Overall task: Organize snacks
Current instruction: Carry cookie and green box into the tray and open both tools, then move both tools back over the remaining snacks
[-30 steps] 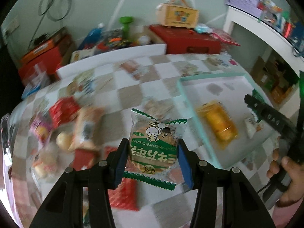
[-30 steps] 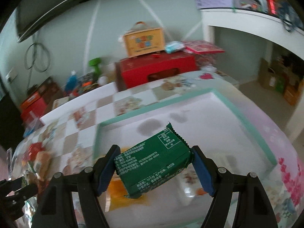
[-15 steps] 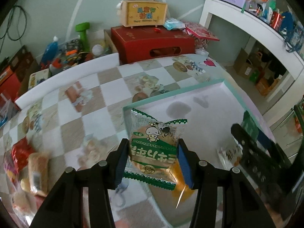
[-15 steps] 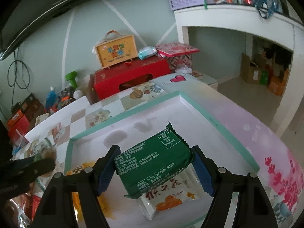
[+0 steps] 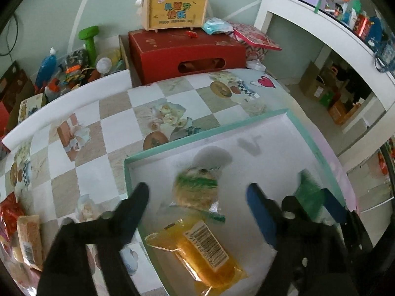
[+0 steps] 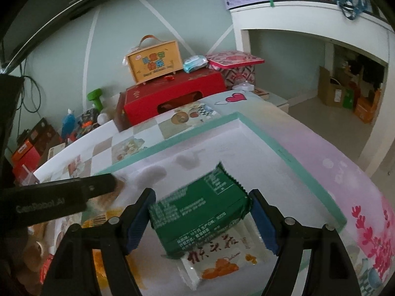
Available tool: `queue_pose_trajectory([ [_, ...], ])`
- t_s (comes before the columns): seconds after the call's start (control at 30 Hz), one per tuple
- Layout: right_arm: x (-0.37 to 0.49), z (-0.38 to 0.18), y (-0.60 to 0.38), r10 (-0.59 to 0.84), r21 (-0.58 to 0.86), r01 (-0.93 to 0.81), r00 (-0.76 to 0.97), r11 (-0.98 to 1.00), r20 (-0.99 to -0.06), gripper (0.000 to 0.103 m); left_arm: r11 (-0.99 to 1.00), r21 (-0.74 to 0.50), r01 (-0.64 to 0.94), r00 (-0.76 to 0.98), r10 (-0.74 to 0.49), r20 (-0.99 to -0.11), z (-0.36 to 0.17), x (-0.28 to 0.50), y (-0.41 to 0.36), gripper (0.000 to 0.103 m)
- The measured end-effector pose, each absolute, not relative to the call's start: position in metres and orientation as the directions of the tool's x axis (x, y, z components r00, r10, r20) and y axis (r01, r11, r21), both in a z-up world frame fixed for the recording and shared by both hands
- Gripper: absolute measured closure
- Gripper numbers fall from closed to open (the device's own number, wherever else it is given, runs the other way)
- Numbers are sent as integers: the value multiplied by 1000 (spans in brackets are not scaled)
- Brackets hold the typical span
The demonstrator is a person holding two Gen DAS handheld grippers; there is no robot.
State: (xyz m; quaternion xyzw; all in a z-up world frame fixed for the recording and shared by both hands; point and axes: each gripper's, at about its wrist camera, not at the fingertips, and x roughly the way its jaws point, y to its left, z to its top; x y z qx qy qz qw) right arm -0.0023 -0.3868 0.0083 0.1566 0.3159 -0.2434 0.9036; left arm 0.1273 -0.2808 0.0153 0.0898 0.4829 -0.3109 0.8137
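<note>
My left gripper [image 5: 197, 190] hangs over the white tray with the teal rim [image 5: 209, 128], and its jaws are opening wide. The green-and-tan mushroom snack packet [image 5: 195, 185] is a blur between and below them, free of the pads. An orange packet [image 5: 205, 249] lies in the tray just under it. My right gripper [image 6: 202, 197] is over the same tray [image 6: 259, 133]. Its jaws are opening too, and the dark green packet [image 6: 197, 209] sits blurred between the pads. Beneath it lies a white packet with red characters [image 6: 217, 256]. The left gripper's black finger [image 6: 74, 192] reaches in from the left.
Loose snacks [image 5: 27, 239] lie on the checked tablecloth [image 5: 113, 128] left of the tray. Behind the table stand a red box [image 5: 187, 51] with a yellow carry case [image 5: 175, 12] on top, and a green dumbbell [image 5: 88, 42]. A white shelf unit [image 5: 321, 24] stands at right.
The left gripper swung right from the snack pile to over the tray, then opened and let the mushroom packet go. The right gripper barely moved; its jaws widened slightly and the green packet blurred.
</note>
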Motion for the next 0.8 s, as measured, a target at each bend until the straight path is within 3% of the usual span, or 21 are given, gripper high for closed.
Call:
queue_pose_trajectory([
  [0.27,2,6,-385,-338,115,538,666,835,-665,20,820,-152,552,352,-394,-849,16,128,-262,20],
  [0.4,2,-2,-392,-335,133,568,641,812,-691,0,864,-108,492,378,-324,-867,8,133,-247,10],
  [0.6,0,-5,-398,-345,139,595,623,791,-702,0,910,-117,399,412,-292,-863,0,141,-222,3],
  [0.8,1,-6,-398,-354,121,600,610,791,-709,0,923,-86,375,425,-254,-869,-4,139,-214,2],
])
